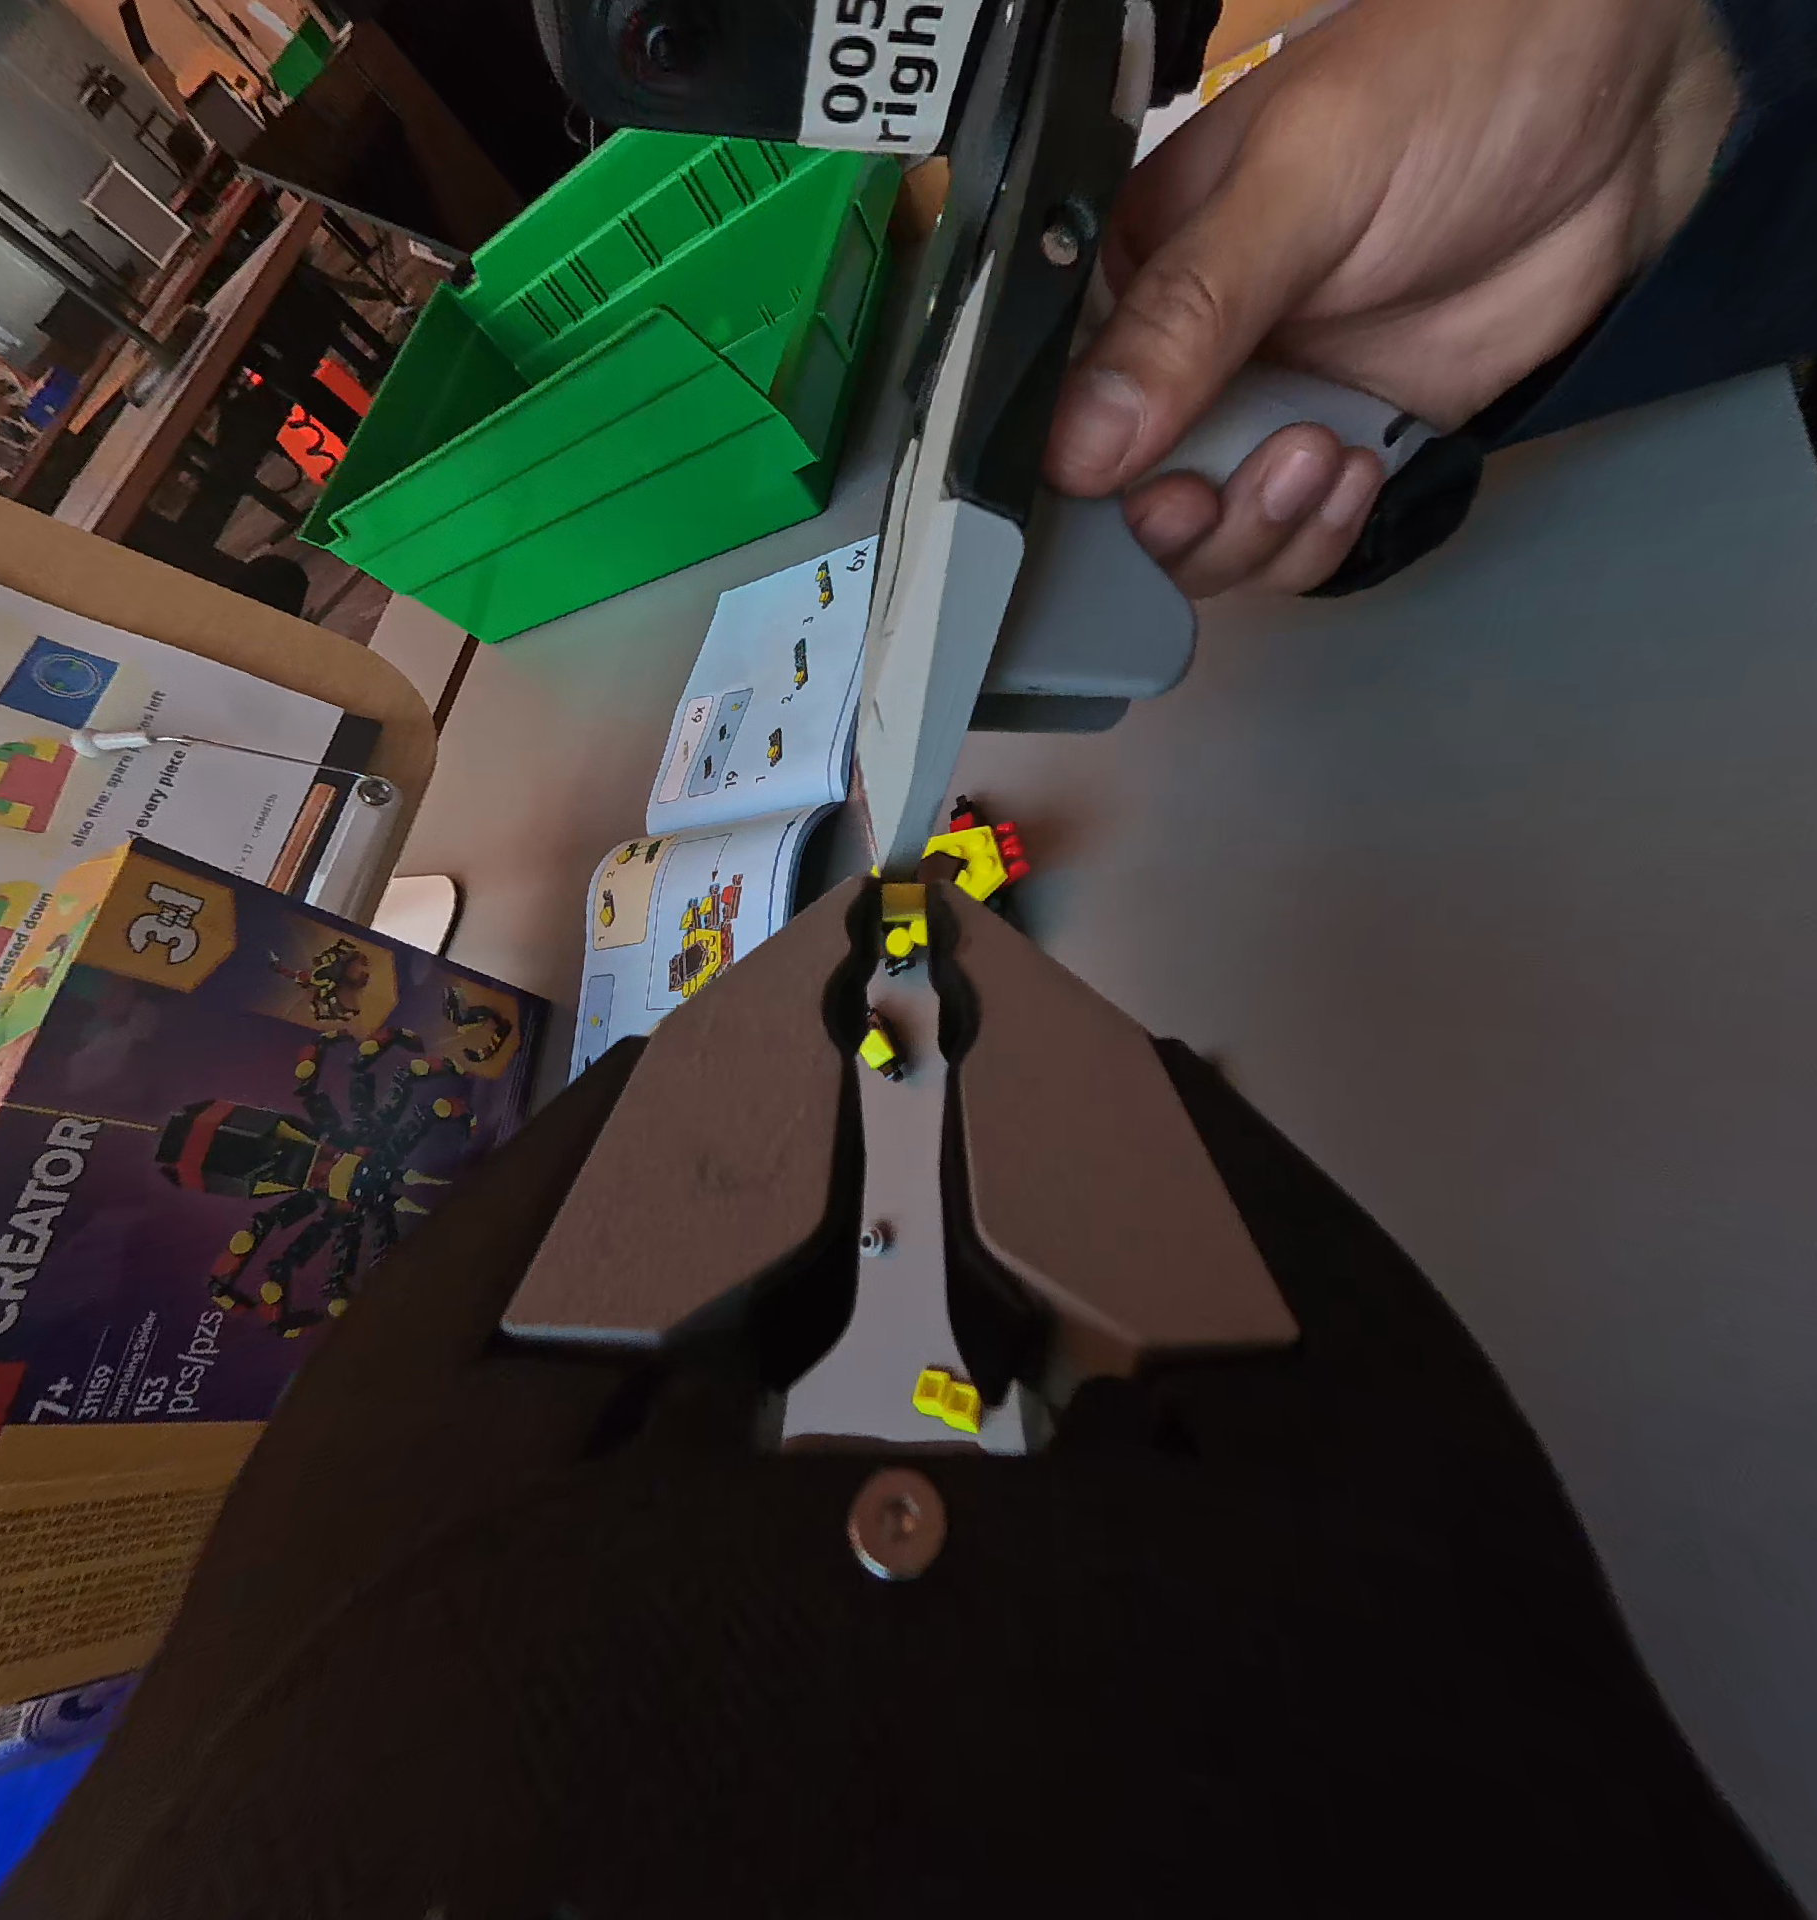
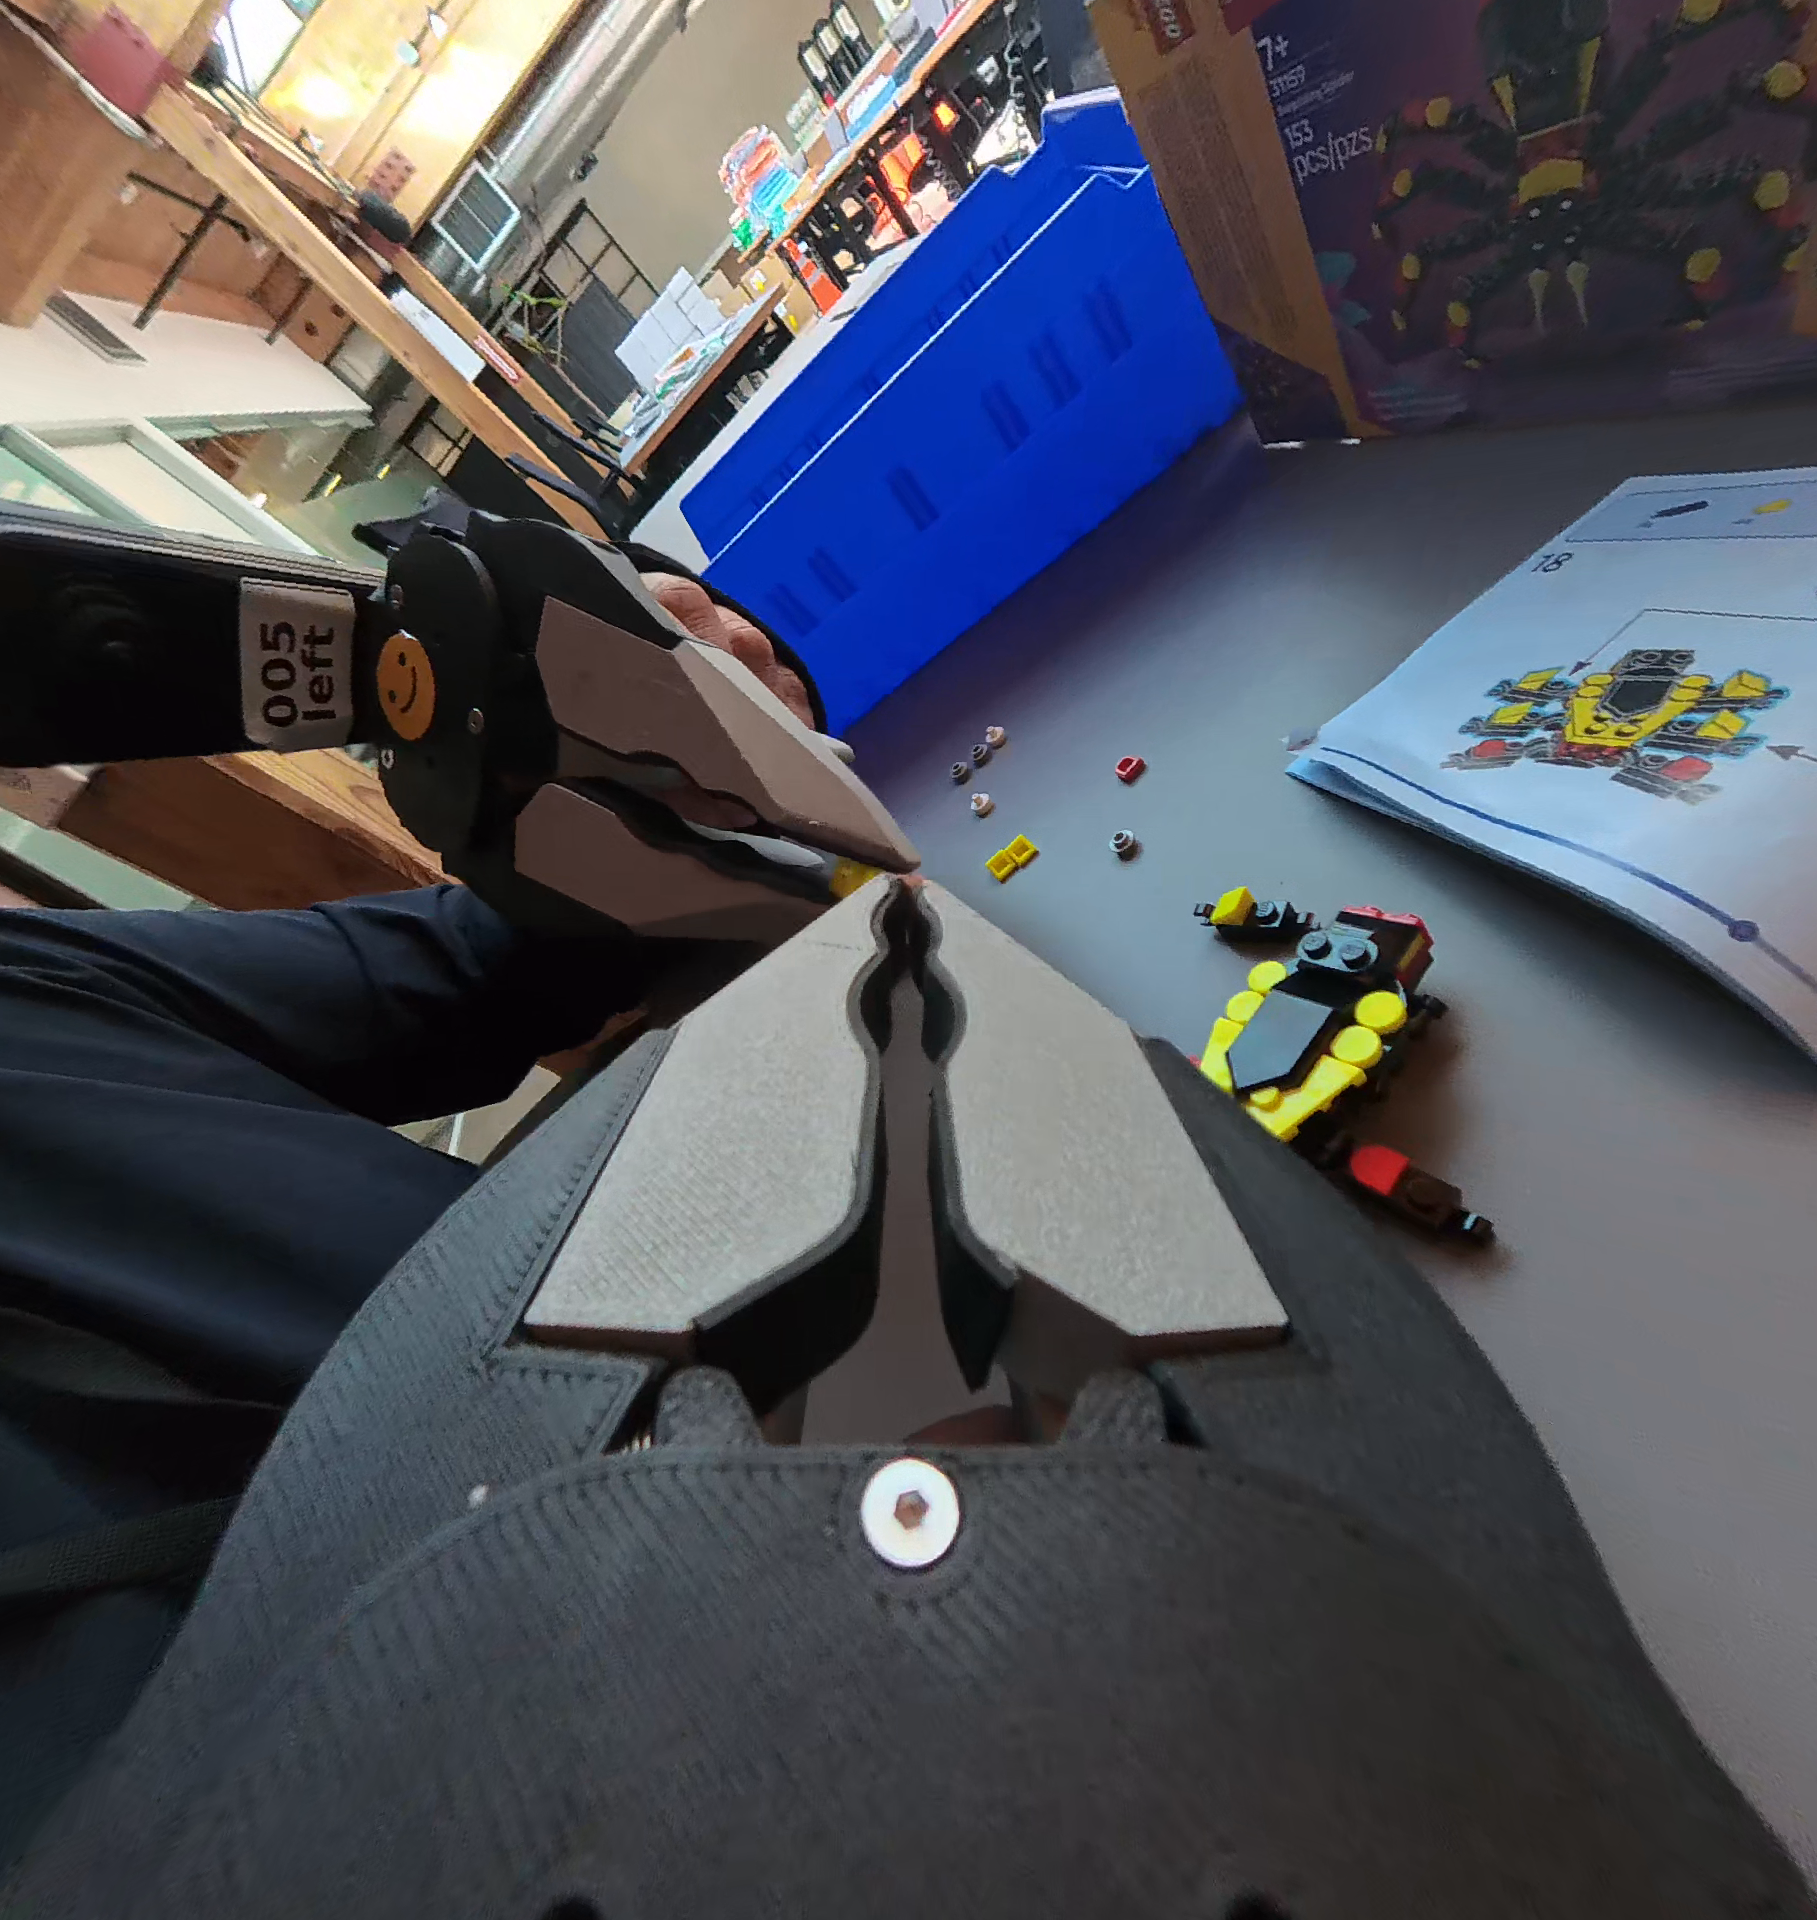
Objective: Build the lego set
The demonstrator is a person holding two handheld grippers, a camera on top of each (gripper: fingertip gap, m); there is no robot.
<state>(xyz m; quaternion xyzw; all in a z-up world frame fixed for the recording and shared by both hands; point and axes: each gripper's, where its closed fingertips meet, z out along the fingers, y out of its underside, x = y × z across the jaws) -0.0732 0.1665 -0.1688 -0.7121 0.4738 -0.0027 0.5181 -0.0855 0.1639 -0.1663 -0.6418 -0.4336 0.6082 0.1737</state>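
Note:
My left gripper (image 1: pixel 899 904) is shut on a small yellow piece (image 1: pixel 902 902), held just above the grey table (image 1: pixel 1403 1039). It also shows in the right wrist view (image 2: pixel 873 868), still holding the yellow piece (image 2: pixel 850 878). My right gripper (image 2: pixel 904 896) is shut, its tips meeting the left gripper's tips; what lies between them is hidden. In the left wrist view it comes down from above (image 1: pixel 888 847). The black, yellow and red spider body (image 2: pixel 1299 1039) lies on the table to the right, just behind the tips in the left wrist view (image 1: pixel 977 857).
An open instruction booklet (image 2: pixel 1610 748) lies beyond the body. The lego box (image 1: pixel 208 1143), a green bin (image 1: pixel 592 416) and a blue bin (image 2: pixel 987 416) border the table. Loose pieces lie about: a yellow one (image 2: pixel 1010 858), a red one (image 2: pixel 1129 768), grey studs (image 2: pixel 1122 844), a leg piece (image 2: pixel 1252 914).

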